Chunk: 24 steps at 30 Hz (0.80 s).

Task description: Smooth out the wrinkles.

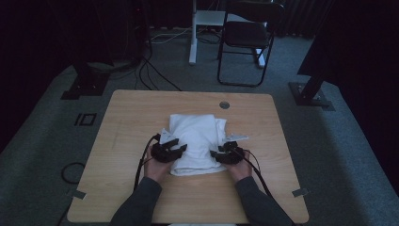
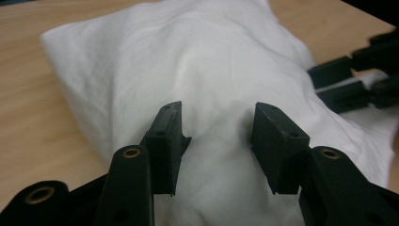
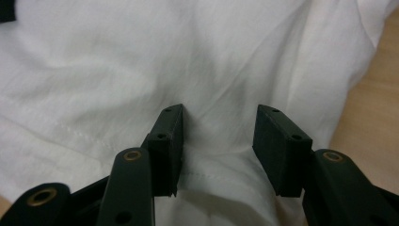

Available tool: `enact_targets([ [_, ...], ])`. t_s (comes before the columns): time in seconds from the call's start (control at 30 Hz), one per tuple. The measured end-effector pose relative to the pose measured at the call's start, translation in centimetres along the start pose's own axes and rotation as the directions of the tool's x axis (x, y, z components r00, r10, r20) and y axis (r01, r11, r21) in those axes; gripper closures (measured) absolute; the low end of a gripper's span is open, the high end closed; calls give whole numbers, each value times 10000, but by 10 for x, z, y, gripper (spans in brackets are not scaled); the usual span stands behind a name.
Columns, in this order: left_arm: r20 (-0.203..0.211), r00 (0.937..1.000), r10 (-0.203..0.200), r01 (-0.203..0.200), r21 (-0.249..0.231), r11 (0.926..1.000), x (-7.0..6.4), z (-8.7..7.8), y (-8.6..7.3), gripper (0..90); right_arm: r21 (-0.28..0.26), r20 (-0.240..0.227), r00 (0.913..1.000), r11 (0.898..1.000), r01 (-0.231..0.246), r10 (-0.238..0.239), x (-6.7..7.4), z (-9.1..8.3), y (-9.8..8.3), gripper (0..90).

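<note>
1. Beyond the table (image 1: 122, 113): a black folding chair (image 1: 247, 35), a white post (image 1: 193, 33), loose cables (image 1: 155, 77) on the carpet; nothing between either tool and the cloth.
2. Folded white cloth (image 1: 197, 141) at mid-table, long axis running from near edge to far edge.
3. Left tool (image 1: 170, 150) at its left side, right tool (image 1: 225, 153) at its right.
4. Both parted about halfway, gripping nothing, cloth lying between the jaws.

You're working in a dim room: a light wooden tabletop (image 1: 141, 117) on grey carpet (image 1: 42, 127), a black folding chair (image 1: 247, 40) and white desk leg (image 1: 192, 33) beyond it, cables (image 1: 150, 75) trailing across the floor.
</note>
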<state>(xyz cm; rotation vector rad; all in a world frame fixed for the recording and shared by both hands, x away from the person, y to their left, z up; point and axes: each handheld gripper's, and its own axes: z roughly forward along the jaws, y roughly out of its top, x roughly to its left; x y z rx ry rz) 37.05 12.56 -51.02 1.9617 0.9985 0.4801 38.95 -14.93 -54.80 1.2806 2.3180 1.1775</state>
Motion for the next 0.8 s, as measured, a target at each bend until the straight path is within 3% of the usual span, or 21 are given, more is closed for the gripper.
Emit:
enact_targets([
  [0.07,-348,9990,-296,297,40,9996,12,8,8,541,-41,11,10000,10000,-66,66,-2,6,7,515],
  [0.17,-400,9984,-409,411,28,9992,15,9,9,542,-70,-28,9999,9998,-166,166,-3,11,11,513],
  [0.2,-518,9965,-656,657,10,9978,22,12,12,543,-126,-48,9998,9998,-177,176,-4,16,15,512],
  [0.43,-526,9944,-912,900,-236,9957,27,4,14,506,-194,-157,9996,9995,-237,234,-8,17,21,450],
  [0.47,-661,9922,-1053,1017,-560,9932,28,-9,16,503,-627,-187,9993,9975,-330,319,-7,5,23,395],
  [0.5,-661,9922,-1053,1017,-560,9932,28,-9,16,498,-925,-247,9992,9951,-340,319,-7,-4,23,380],
  [0.57,-611,9917,-1135,1084,-806,9908,30,-18,17,491,-925,-247,9992,9951,-340,319,-7,-4,23,380],
  [0.6,-668,9905,-1206,1120,-1196,9865,34,-38,17,491,-1184,-225,9993,9925,-318,293,-7,-14,23,362],
  [0.63,-731,9894,-1254,1145,-1379,9838,36,-48,18,484,-1567,-190,9996,9873,-248,221,-9,-34,22,348],
  [0.67,-812,9885,-1278,1120,-1758,9780,41,-69,17,482,-1911,-51,9997,9813,-246,241,-12,-54,19,339],
  [0.7,-812,9885,-1278,1120,-1758,9780,41,-69,17,481,-2050,12,9997,9785,-226,234,-15,-63,17,338],
  [0.73,-835,9870,-1370,1188,-1941,9738,43,-79,16,481,-2050,12,9997,9785,-226,234,-15,-63,17,338],
  [0.77,-835,9870,-1370,1188,-1941,9738,43,-79,16,479,-2050,12,9997,9785,-226,234,-15,-63,17,338],
  [0.8,-856,9864,-1402,1176,-2276,9666,47,-100,16,479,-2149,103,9997,9764,-210,238,-17,-71,15,335],
])
